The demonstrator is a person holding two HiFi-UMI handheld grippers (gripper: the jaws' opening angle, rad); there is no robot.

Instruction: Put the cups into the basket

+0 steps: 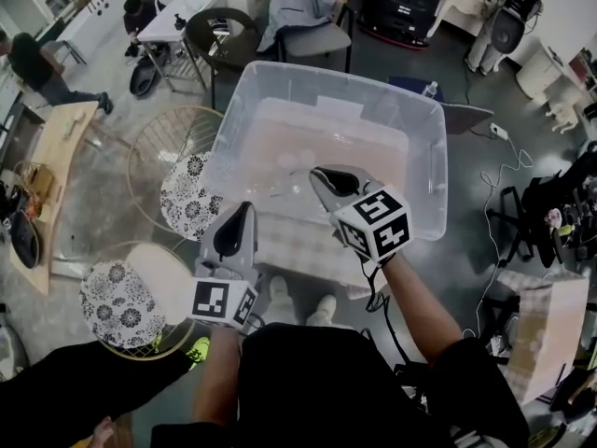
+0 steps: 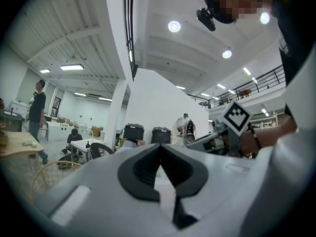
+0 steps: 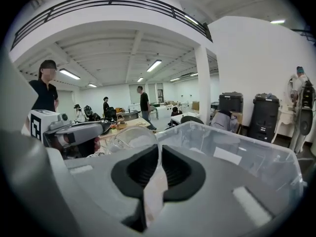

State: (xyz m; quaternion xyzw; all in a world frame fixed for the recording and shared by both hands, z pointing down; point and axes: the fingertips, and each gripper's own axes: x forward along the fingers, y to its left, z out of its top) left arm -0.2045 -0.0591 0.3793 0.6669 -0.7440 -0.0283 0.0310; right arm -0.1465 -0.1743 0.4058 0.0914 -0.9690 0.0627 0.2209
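Note:
A large clear plastic bin (image 1: 424,189) serves as the basket and stands in front of me on a checked cloth. My right gripper (image 1: 322,177) is raised over the bin's near side and shut on the thin wall of a clear plastic cup (image 3: 129,139). The cup's rim rises just past the jaws (image 3: 159,158), with the bin (image 3: 237,154) beyond it. In the head view the cup (image 1: 285,185) shows only faintly. My left gripper (image 1: 244,211) hovers near the bin's front left corner; its jaws (image 2: 159,154) meet at the tips with nothing between them.
Two wicker stools with patterned cushions (image 1: 189,194) (image 1: 117,301) stand at the left of the bin. Chairs (image 1: 219,45) and a table are behind it. A power strip (image 1: 497,131) with cables lies on the floor at the right. People stand and sit far left.

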